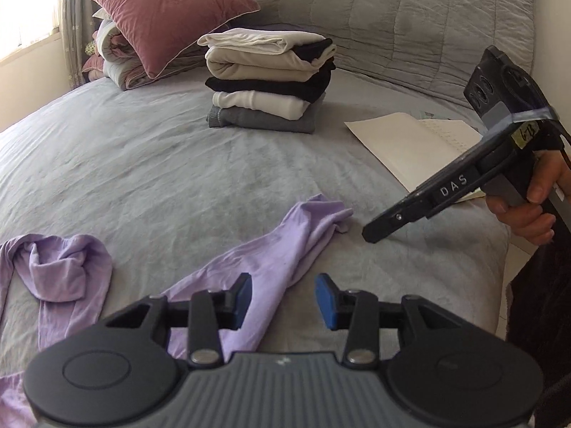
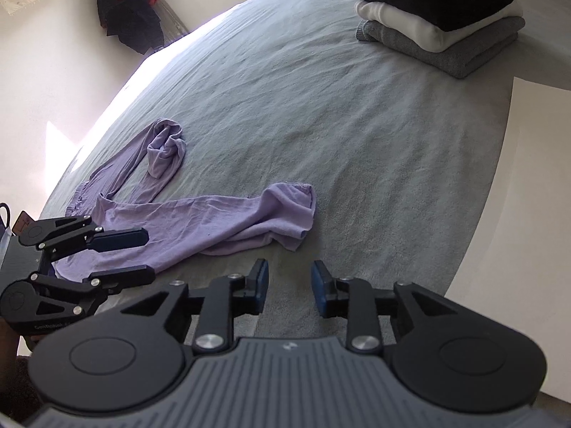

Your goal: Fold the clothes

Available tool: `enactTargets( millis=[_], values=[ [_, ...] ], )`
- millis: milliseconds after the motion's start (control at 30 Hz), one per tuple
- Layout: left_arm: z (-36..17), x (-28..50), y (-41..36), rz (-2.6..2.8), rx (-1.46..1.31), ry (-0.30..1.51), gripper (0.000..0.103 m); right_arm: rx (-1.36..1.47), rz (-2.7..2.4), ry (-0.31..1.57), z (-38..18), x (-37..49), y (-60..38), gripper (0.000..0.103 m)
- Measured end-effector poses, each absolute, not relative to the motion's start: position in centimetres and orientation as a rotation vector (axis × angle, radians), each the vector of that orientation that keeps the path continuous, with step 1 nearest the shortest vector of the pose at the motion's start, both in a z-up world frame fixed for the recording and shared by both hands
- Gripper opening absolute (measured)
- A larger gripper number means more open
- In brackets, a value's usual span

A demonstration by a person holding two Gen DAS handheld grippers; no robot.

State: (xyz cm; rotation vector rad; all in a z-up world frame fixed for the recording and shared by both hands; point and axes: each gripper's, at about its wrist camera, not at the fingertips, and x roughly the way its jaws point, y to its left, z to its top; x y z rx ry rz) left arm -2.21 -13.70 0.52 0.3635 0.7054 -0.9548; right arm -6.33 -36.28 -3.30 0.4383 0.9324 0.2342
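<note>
Lilac tights sprawl crumpled across the grey bed, lower left of frame; both claws apart, empty.

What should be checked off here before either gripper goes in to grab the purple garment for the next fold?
1. Left gripper empty: ok, jaws apart with nothing pinched; the purple garment lies under them.
2. Right gripper empty: ok, jaws apart over bare bedspread.
3. Garment laid flat: not ok, one leg end is bunched and curled back, the other is rumpled.
4. Room to fold: ok, open bedspread between the garment and the folded stack.
5. White sheet away from the garment: ok, they lie apart.
6. Waistband position: cannot tell, it is partly hidden behind the left gripper.
</note>
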Motion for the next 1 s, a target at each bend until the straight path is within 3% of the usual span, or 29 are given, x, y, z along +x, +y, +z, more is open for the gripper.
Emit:
enactTargets(
  millis=[233, 400, 433, 467, 500, 633, 767, 1000],
  values=[
    [-0.5, 4.0, -18.4, -0.995, 0.217, 0.829, 0.04, 0.428, 0.244, 0.914, -3.4, -6.8, -36.3, 0.032],
    [-1.3, 4.8, -20.5, -1.074, 0.27, 0.858, 0.038, 0.458, 0.243, 0.919, -3.6, -6.4, -36.7, 0.032],
    [-1.5, 4.8, -20.8, -1.087, 0.279, 0.866, 0.032, 0.461, 0.241, 0.917, -3.6, -6.3, -36.8, 0.032],
    [-1.7, 4.9, -21.1, -1.096, 0.277, 0.88, 0.013, 0.465, 0.24, 0.916, -3.7, -6.2, -36.8, 0.032],
    [-1.8, 5.0, -21.3, -1.103, 0.271, 0.897, 0.002, 0.465, 0.236, 0.913, -3.7, -6.1, -36.7, 0.032],
    [-1.5, 4.9, -21.0, -1.048, 0.269, 0.819, 0.001, 0.457, 0.224, 0.897, -3.8, -5.5, -36.4, 0.034],
    [-1.6, 6.5, -20.0, -1.009, 0.208, 0.825, 0.001, 0.445, 0.214, 0.871, -3.8, -5.0, -36.0, 0.039],
    [-2.2, 7.7, -19.1, -0.972, 0.164, 0.823, 0.002, 0.469, 0.184, 0.84, -4.2, -3.9, -36.0, 0.04]
  ],
)
